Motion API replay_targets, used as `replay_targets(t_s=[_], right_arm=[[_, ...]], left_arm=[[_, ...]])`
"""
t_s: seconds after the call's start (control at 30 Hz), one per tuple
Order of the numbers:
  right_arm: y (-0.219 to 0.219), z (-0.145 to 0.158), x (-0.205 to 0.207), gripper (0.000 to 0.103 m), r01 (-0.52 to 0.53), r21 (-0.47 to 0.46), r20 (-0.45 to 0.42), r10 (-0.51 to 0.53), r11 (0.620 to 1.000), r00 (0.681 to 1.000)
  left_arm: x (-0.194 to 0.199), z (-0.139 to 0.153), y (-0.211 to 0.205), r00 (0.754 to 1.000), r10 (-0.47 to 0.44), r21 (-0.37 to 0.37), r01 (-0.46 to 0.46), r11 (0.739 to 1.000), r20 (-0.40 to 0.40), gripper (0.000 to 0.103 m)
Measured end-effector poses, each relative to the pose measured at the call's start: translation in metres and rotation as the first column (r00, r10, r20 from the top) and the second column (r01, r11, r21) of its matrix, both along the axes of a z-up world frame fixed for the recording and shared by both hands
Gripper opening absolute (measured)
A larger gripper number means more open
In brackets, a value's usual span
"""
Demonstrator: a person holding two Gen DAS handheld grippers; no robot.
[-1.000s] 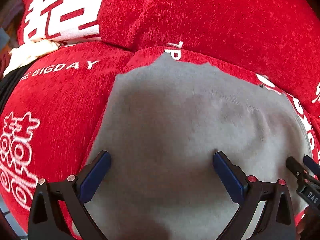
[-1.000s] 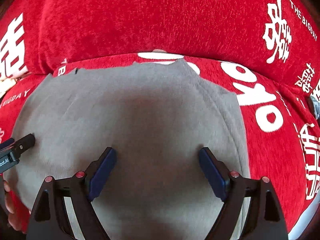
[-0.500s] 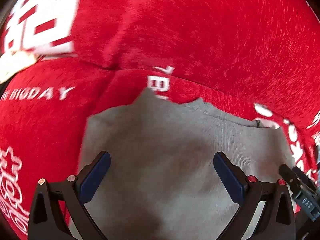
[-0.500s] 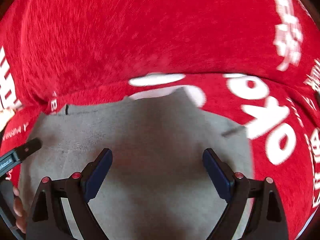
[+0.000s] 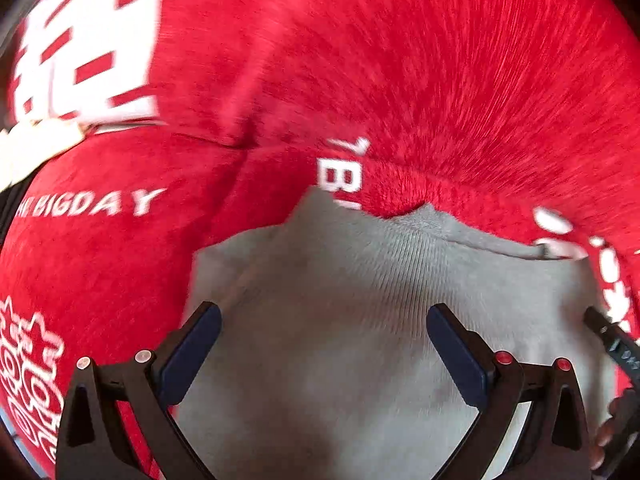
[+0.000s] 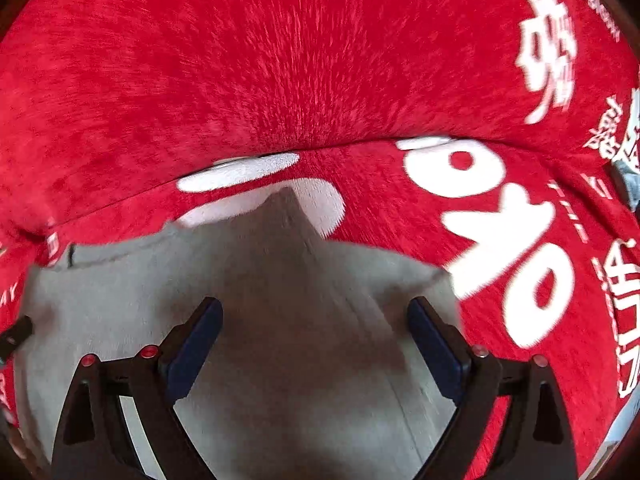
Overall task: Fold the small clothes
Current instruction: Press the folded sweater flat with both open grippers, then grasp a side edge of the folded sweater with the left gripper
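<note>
A small grey garment (image 5: 360, 300) lies flat on a red plush cover with white lettering (image 5: 120, 240). It also shows in the right wrist view (image 6: 280, 280). My left gripper (image 5: 324, 344) is open and empty, its fingers spread over the garment's left part. My right gripper (image 6: 314, 340) is open and empty over the garment's right part. The right gripper's tip shows at the far right of the left wrist view (image 5: 612, 340). The left gripper's tip shows at the far left of the right wrist view (image 6: 16, 332). Both views are blurred by motion.
A raised red cushion (image 6: 280, 60) rises right behind the garment's far edge. A cream cloth (image 5: 36, 144) lies at the far left. A grey object (image 6: 628, 184) sits at the far right edge.
Both grippers have pulled back toward me, so the garment's far edge sits lower in both views and more red cover shows. Both stayed open.
</note>
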State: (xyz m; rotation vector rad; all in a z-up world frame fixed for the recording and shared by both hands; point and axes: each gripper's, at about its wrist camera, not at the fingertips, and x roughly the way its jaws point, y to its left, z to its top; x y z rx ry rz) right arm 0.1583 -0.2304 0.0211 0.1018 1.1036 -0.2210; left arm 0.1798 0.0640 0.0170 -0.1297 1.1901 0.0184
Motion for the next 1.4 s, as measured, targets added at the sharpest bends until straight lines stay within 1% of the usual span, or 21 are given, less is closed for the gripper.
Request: replay_targets(t_s=[0.07,0.13,0.2,0.23,0.33,0.37,0.43,0.47,0.5,0.57,0.7,0.77,0.83,0.87,0.93,1.03,1.13,1.23,1.27,1.33,1.4], right_arm=[[0.01,0.011,-0.023,0.095,-0.029,0.019,0.039,0.028,0.999,0.999],[0.026,0.016,-0.041,0.095,-0.068,0.029,0.062,0.066,0.997,0.996],[0.045,0.018,-0.049,0.095,-0.114,0.024,0.064,0.112,0.993,0.992],[0.059,0.017,-0.053,0.095,-0.15,0.017,0.062,0.149,0.988,0.987],[0.093,0.004,-0.064,0.095,-0.255,-0.04,0.02,0.255,0.966,0.967],[0.099,-0.002,-0.064,0.095,-0.272,-0.064,0.006,0.273,0.96,0.962],[0.097,-0.004,-0.068,0.097,-0.281,-0.105,0.035,0.286,0.954,0.958],[0.094,-0.004,-0.068,0.097,-0.273,-0.094,0.03,0.277,0.957,0.961],[0.089,-0.002,-0.067,0.097,-0.259,-0.074,0.021,0.261,0.963,0.965],[0.084,0.006,-0.072,0.097,-0.214,-0.081,0.007,0.216,0.973,0.976],[0.093,0.018,-0.08,0.097,-0.248,-0.072,0.031,0.251,0.966,0.968],[0.099,0.014,-0.078,0.097,-0.264,-0.059,0.019,0.266,0.963,0.964],[0.107,0.001,-0.074,0.097,-0.277,-0.055,-0.018,0.276,0.959,0.961],[0.11,-0.005,-0.073,0.1,-0.274,-0.057,-0.025,0.273,0.96,0.962],[0.111,-0.008,-0.076,0.102,-0.252,-0.079,0.02,0.254,0.965,0.967],[0.111,-0.005,-0.074,0.102,-0.233,-0.07,-0.004,0.233,0.97,0.973],[0.117,0.002,-0.072,0.102,-0.25,-0.051,0.0,0.25,0.967,0.968],[0.126,-0.006,-0.068,0.102,-0.268,-0.093,-0.013,0.268,0.959,0.963],[0.126,-0.008,-0.067,0.102,-0.262,-0.095,0.001,0.263,0.96,0.965],[0.122,-0.01,-0.065,0.102,-0.251,-0.074,0.02,0.253,0.965,0.967],[0.122,-0.01,-0.064,0.102,-0.26,-0.076,0.024,0.263,0.962,0.965]], left_arm=[[-0.02,0.007,0.022,1.0,0.02,-0.016,-0.02,1.0,0.012,0.103],[-0.038,0.006,0.047,0.997,0.071,-0.029,-0.07,0.997,0.017,0.103],[-0.049,-0.005,0.068,0.994,0.104,-0.054,-0.106,0.993,-0.027,0.103],[-0.053,-0.015,0.077,0.99,0.124,-0.083,-0.129,0.988,-0.064,0.103],[-0.063,-0.023,0.08,0.989,0.112,-0.199,-0.131,0.971,-0.101,0.103],[-0.063,-0.023,0.078,0.989,0.107,-0.215,-0.127,0.968,-0.104,0.103],[-0.06,-0.023,0.063,0.991,0.068,-0.25,-0.095,0.964,-0.114,0.103],[-0.061,-0.024,0.054,0.992,0.048,-0.252,-0.077,0.965,-0.118,0.103],[-0.06,-0.024,0.038,0.994,0.028,-0.214,-0.05,0.976,-0.101,0.103],[-0.059,-0.019,0.025,0.996,-0.01,-0.197,-0.007,0.98,-0.087,0.103],[-0.056,-0.018,0.019,0.997,-0.006,-0.174,-0.008,0.985,-0.081,0.102],[-0.056,-0.015,0.018,0.998,-0.015,-0.166,0.003,0.986,-0.067,0.095],[-0.058,-0.009,0.017,0.999,-0.024,-0.154,0.017,0.988,-0.048,0.079],[-0.06,-0.006,0.019,0.999,-0.031,-0.148,0.025,0.989,-0.04,0.075],[-0.062,-0.002,0.025,0.999,-0.042,-0.138,0.038,0.99,-0.029,0.062],[-0.063,0.002,0.029,0.999,-0.05,-0.129,0.047,0.991,-0.019,0.051],[-0.064,0.006,0.029,0.999,-0.052,-0.113,0.05,0.992,-0.009,0.043],[-0.065,0.01,0.028,0.999,-0.054,-0.097,0.053,0.994,-0.004,0.036],[-0.066,0.012,0.029,0.999,-0.053,-0.096,0.053,0.994,-0.005,0.035],[-0.065,0.012,0.032,0.999,-0.053,-0.109,0.051,0.993,-0.008,0.033],[-0.062,0.012,0.038,0.999,-0.05,-0.152,0.046,0.987,-0.023,0.033]])
